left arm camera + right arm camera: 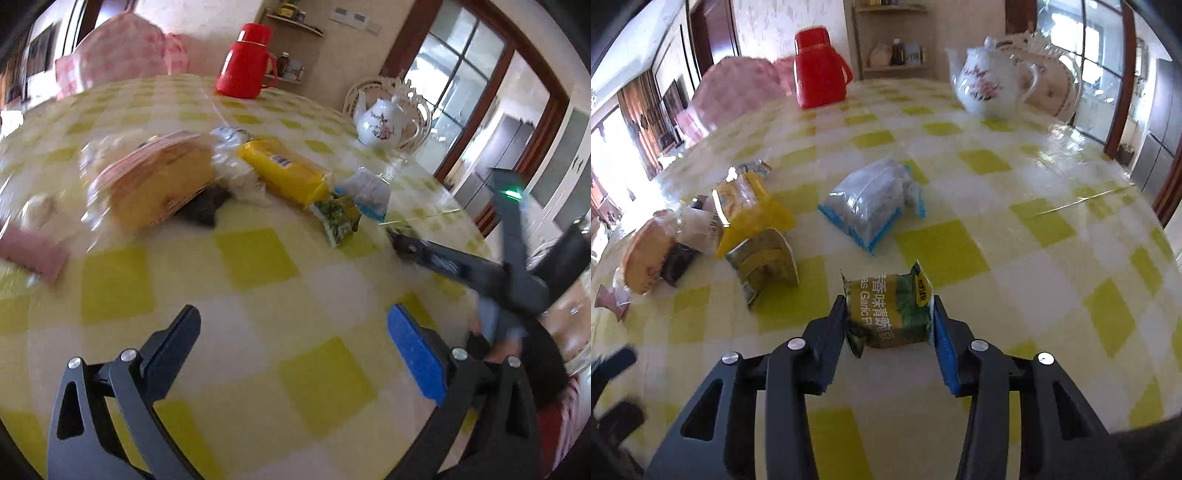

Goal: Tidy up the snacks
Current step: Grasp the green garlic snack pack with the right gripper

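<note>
Right gripper (889, 321) clamps a green pea packet (888, 314) above the checked table (1015, 229); left gripper (293, 343) gapes empty. Ahead lie a blue-edged bag (873, 201), another green packet (764, 266), yellow bag (750, 210), red flask (818, 68), teapot (991, 79)

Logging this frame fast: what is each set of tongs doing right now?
Left tongs: open, holding nothing.
Right tongs: shut on the green pea snack packet.
</note>
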The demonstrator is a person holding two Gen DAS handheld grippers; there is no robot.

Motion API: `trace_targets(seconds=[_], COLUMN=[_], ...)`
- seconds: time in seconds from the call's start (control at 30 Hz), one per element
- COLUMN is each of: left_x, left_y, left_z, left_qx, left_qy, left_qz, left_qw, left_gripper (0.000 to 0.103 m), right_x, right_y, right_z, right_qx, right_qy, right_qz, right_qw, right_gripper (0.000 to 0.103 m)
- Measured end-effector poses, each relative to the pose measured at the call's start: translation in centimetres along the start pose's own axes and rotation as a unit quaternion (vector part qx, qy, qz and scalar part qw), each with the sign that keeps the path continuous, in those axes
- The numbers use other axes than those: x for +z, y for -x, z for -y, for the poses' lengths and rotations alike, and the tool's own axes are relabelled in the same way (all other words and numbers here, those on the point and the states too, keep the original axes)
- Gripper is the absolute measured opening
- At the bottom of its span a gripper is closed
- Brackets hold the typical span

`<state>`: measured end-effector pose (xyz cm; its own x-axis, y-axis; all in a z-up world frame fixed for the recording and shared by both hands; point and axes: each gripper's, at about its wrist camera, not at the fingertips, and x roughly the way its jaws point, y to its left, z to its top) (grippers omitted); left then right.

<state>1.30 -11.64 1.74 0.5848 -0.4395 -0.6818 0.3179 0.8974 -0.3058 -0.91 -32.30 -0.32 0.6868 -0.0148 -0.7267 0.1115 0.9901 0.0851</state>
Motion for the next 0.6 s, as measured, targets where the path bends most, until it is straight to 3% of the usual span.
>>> trace_targets(seconds=[0.17, 0.33, 0.5, 0.6], left_x=[2.8, 5.2, 6.7, 7.2], left_y=[-4.2, -7.8, -11.3, -11.7], left_z=[2.3, 4.3, 5.9, 5.5], left_qx=[0.011, 0.07, 0.111, 0.108], left_qy=[0.042, 0.088, 0.06, 0.058], left_qz=[-0.007, 0.002, -0.023, -0.022], left_qw=[0.999, 0.9936, 0.9918, 0.9922], left_gripper=[0.101, 0.101, 0.101, 0.101], right_x=[-1.6, -3.1, -3.1, -3.1], right_y=[2.8, 3.4, 3.2, 3.3], right_z=[1.1, 1.6, 1.3, 1.1], right_qx=[-0.023, -0.003, 0.011, 0.016], right_qy=[-0.026, -0.045, -0.039, -0.035], right_qz=[0.027, 0.026, 0.022, 0.022], right_qw=[0.999, 0.999, 0.999, 0.999], right_gripper=[0.044, 0.044, 0.044, 0.044])
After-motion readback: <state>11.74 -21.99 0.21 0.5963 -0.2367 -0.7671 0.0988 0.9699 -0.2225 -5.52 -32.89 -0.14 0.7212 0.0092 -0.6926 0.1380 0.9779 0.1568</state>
